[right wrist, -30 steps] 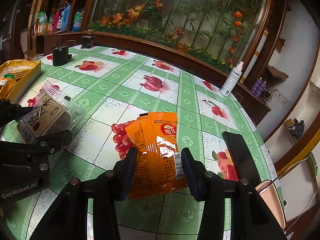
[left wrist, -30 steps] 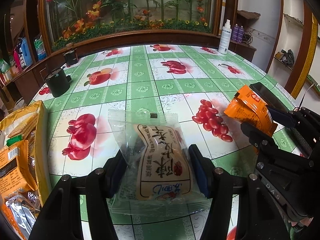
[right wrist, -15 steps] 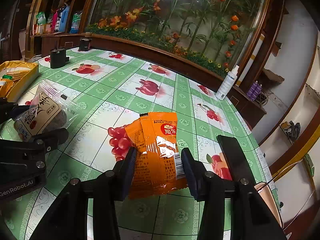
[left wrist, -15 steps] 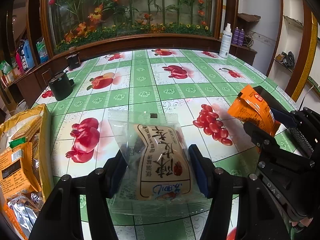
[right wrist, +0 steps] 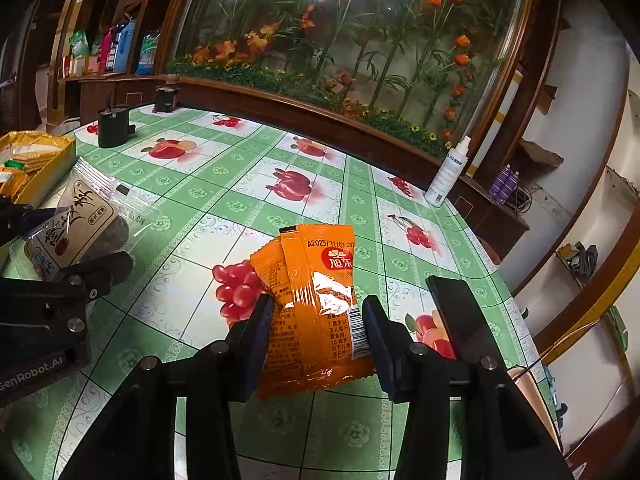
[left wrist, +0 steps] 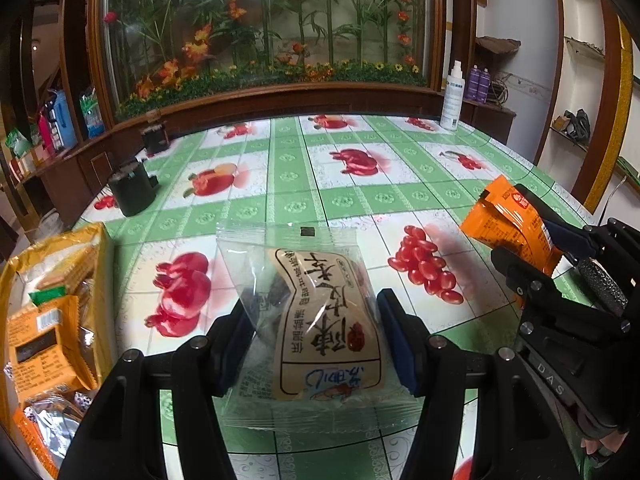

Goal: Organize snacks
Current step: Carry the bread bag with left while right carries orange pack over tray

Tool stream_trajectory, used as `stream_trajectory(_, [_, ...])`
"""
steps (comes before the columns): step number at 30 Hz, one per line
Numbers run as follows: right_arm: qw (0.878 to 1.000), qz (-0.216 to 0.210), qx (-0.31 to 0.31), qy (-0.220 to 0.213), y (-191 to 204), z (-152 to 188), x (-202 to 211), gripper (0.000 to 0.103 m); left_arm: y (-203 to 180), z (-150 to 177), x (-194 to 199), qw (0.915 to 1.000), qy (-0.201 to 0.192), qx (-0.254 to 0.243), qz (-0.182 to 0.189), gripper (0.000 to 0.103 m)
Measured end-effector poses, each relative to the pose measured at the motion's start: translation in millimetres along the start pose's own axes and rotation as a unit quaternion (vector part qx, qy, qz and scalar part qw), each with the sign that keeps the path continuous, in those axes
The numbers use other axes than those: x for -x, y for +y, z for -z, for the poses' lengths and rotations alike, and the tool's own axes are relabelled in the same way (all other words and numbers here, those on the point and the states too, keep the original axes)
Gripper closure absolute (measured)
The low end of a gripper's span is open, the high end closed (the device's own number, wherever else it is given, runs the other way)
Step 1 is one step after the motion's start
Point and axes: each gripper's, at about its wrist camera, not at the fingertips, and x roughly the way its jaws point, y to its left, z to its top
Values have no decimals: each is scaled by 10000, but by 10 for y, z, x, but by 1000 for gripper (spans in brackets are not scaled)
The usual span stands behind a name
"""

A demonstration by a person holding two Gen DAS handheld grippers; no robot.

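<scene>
Above the fruit-print tabletop (left wrist: 304, 184), each claw (left (left wrist: 316, 340), right (right wrist: 318, 330)) gripped one packet, clear-wrapped snack (left wrist: 320, 320) and orange packet (right wrist: 316, 304), probably bound for the yellow box (left wrist: 102, 280).

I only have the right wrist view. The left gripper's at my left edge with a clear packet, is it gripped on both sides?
Observer: Yes. In the left wrist view both pads press the clear snack packet in the left gripper.
Operator: What's in the yellow box?
Observer: The yellow box holds orange packets, with a silver foil one nearest the camera.
Operator: Right gripper visible from there?
Observer: Yes, the right gripper, shut on the orange snack packet, sits at that view's right edge.
</scene>
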Motion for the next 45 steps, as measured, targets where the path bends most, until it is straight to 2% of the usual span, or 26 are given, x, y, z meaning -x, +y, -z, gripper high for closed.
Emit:
stream_trajectory(10, [9993,-95,-355,-26,-81,-31,68,54,4,-47,164,9990,-408,-66,-196,43])
stream_trajectory(20, [9938,-504,-987,-88,-104,-34,357,54,121,-138,476,9962,-814,305,62,43])
stream_trajectory(24, [9922,-720,-1004,-156,-2,-66,498,54,242,-122,648,9949,-883,466,135,43])
stream_trajectory(29, [9902,-1072,-850,-282,235,-172,670,54,523,-34,910,9932,-947,670,35,43])
stream_trajectory(33, [9842,-1610,-683,-284,543,-270,751,53,841,97,1111,9918,-925,876,-97,43])
stream_trajectory(35, [9797,-1901,-593,-237,719,-317,758,53,1011,190,1203,9908,-907,978,-225,43])
stream_trajectory(40, [9720,-2309,-401,-201,1072,-456,799,53,1392,467,1369,9880,-790,1219,-528,43])
stream_trajectory(45, [9586,-2842,-108,-144,1507,-681,843,53,1691,783,1461,9838,-645,1500,-744,43])
